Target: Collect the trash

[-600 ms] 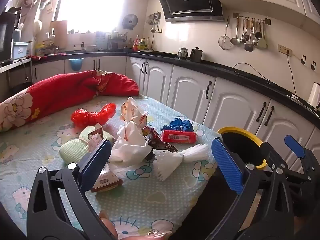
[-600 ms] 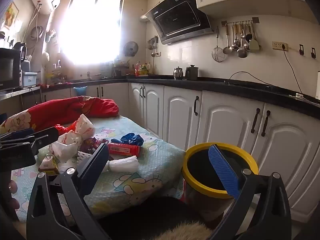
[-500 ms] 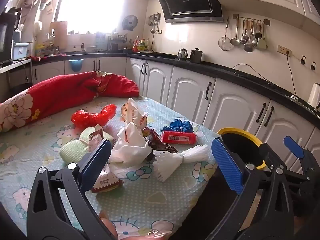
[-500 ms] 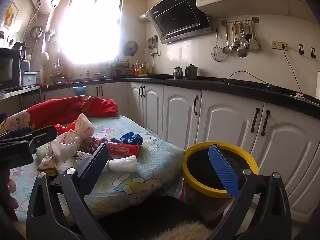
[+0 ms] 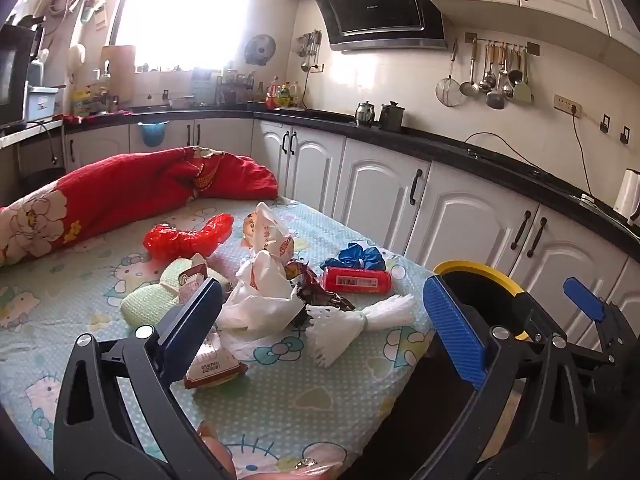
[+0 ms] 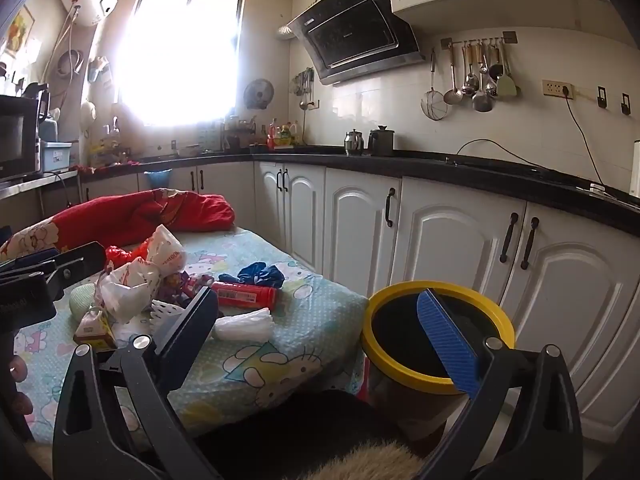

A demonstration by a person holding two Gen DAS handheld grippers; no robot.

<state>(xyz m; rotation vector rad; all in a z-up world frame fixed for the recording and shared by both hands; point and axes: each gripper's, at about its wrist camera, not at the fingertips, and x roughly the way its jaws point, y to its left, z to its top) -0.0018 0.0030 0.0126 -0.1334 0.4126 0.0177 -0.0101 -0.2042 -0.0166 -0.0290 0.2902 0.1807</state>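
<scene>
Black claw (image 5: 320, 316) frames, ribbed blue pads (image 5: 454, 334), silver screws

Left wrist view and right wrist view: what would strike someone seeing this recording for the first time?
A heap of trash sits mid-table on the cartoon-print cloth: a white plastic bag, a red plastic bag behind it and a red tube to its right. The yellow-rimmed bin stands on the floor just off the table's right edge. Both the left gripper and the right gripper hover open, holding nothing.
</scene>
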